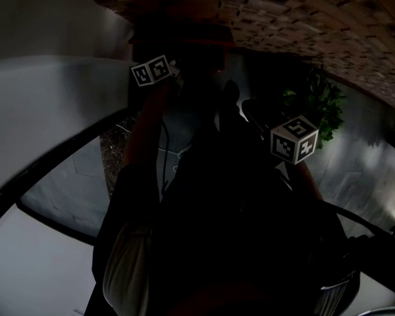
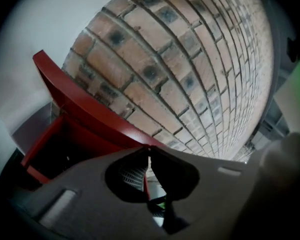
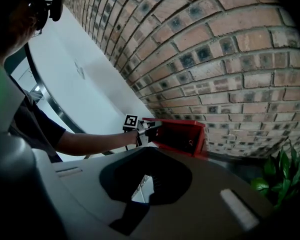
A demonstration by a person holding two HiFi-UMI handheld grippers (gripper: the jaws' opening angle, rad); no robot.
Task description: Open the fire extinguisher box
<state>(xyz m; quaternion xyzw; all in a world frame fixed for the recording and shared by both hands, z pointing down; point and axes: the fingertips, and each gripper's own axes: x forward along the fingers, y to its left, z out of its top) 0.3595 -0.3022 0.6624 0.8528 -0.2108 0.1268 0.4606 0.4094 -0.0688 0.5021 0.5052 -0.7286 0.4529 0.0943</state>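
Note:
The red fire extinguisher box (image 3: 182,135) hangs on a brick wall with its dark inside showing. In the left gripper view its red door (image 2: 85,104) stands swung out, edge-on, beside the open cabinet (image 2: 55,149). My left gripper (image 2: 149,153) has its jaws pinched on the door's thin edge, and a red strip shows between them. The right gripper view shows that left gripper (image 3: 149,130) at the box's front left edge. My right gripper (image 3: 146,151) hangs back from the box, jaws together and empty. The head view is dark, and only the marker cubes (image 1: 151,71) (image 1: 294,139) stand out.
The brick wall (image 3: 215,59) curves behind and above the box. A white panel (image 3: 90,74) with a dark rail runs to its left. A green plant (image 3: 275,179) stands low at the right. A person's bare forearm (image 3: 90,141) reaches to the left gripper.

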